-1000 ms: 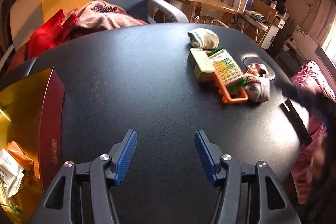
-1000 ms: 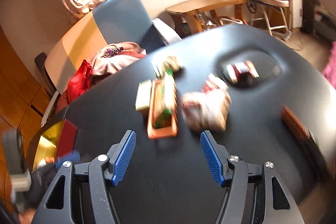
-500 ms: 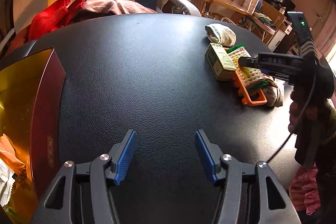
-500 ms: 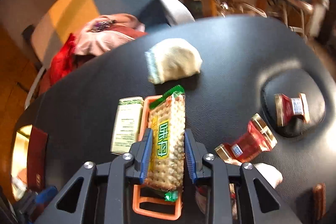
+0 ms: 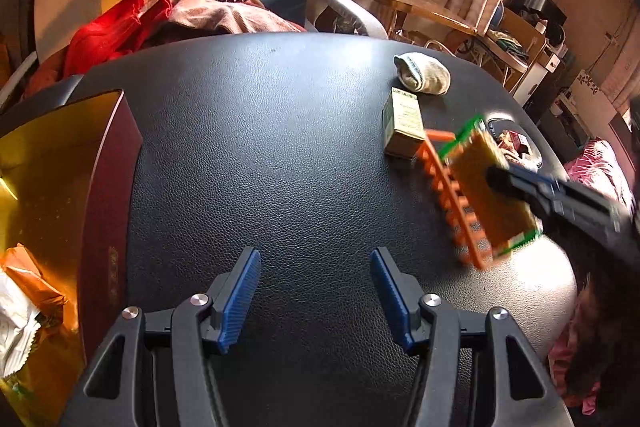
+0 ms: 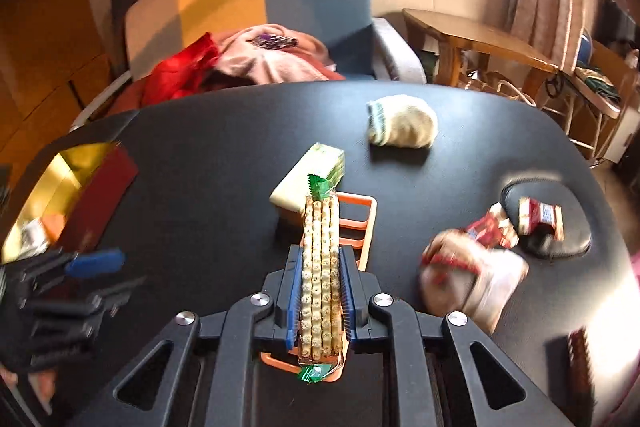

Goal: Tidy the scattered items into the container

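Since a second ago your right gripper has crossed to the pile, closed on the cracker packet and tipped it on edge; your left gripper has barely shifted.

Largest first: the black table fills both views. On its near left edge sits the red-and-gold container, open, with snack wrappers already inside. Toward the far right lie the rolled sock and, nearer, the pale green box. An orange rack sits just behind the packet, touching it; whether it is lifting with the packet you cannot tell from these views. Right of that lie a blurred white pouch and small red sachets, one in a shallow dish.

Your right jaws are clamped on the packet's long sides, its green ends sticking out front and back. Your left jaws stand wide with nothing between them, hovering over bare table near the container.

You seem to be at the pick-up step. Next, carry the packet left across the table, clear of the container's red wall, and release it inside; watch that the rack does not drag along.
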